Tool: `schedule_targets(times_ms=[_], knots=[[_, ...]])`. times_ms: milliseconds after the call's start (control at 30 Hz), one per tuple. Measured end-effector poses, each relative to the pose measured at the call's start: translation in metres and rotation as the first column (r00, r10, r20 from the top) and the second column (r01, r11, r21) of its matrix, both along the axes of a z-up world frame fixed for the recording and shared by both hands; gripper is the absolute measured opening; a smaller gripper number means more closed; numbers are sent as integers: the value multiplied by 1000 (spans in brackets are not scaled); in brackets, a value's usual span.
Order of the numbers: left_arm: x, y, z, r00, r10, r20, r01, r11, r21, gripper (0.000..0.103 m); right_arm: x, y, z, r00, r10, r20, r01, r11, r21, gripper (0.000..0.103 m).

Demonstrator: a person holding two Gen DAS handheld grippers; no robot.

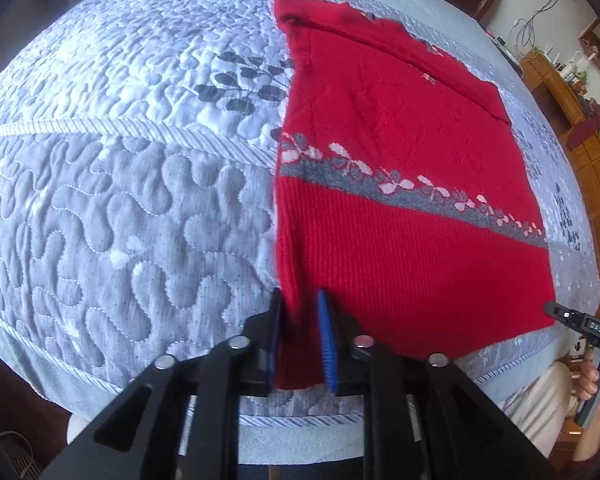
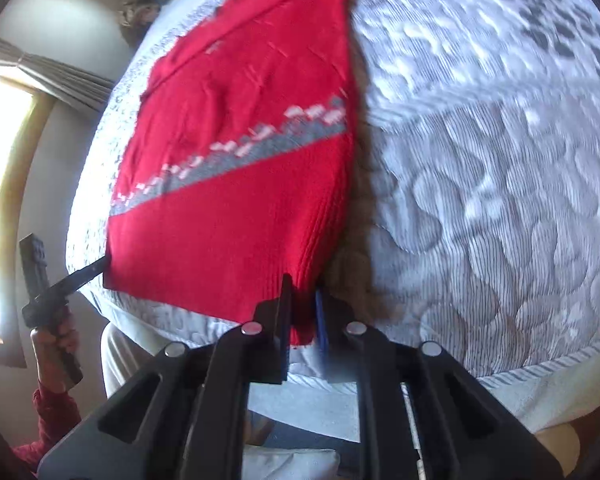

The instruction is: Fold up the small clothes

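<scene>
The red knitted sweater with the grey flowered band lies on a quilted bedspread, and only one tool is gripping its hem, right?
Not quite: both tools grip the hem. The left tool pinches one corner of the red knitted sweater in the left wrist view; the right tool pinches the other.

The bed's [image 1: 120, 200] near edge is being viewed closely from both wrists, facing across; the red sweater [image 1: 400, 184] is being shared.

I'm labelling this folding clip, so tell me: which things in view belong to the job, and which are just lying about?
Part of the job:
red sweater
left gripper, shut on a hem corner
right gripper, shut on the other corner
quilted bedspread, the work surface

Just lying about:
wooden cabinet
cables
curtain
</scene>
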State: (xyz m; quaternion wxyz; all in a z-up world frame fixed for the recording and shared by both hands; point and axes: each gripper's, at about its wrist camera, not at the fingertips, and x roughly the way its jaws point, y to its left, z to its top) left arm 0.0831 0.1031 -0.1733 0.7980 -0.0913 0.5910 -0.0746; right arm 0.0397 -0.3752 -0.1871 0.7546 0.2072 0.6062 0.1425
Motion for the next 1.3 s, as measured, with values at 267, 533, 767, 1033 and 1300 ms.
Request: schedule_targets(times_ms=[267,533,767,1033,1300], knots=[[7,-1,6,999,29,-34,-34,990,-139,5,-3,-7,13,999,5,36,-8,997,73,8],[26,15,68,994,71,84,-39,944,-328,5,16,-23,66,990,-5,143,-31,967,253,8],[78,13,122,977,92,191,-20,937,-348,5,63,-26,123,972,-5,234,-59,962,268,8],[167,13,142,965,128,230,-42,936,-349,4,148,-33,163,959,-8,285,-47,981,187,8],[277,1,141,953,169,250,-80,941,-329,4,254,-38,158,973,-39,229,8,991,137,7]])
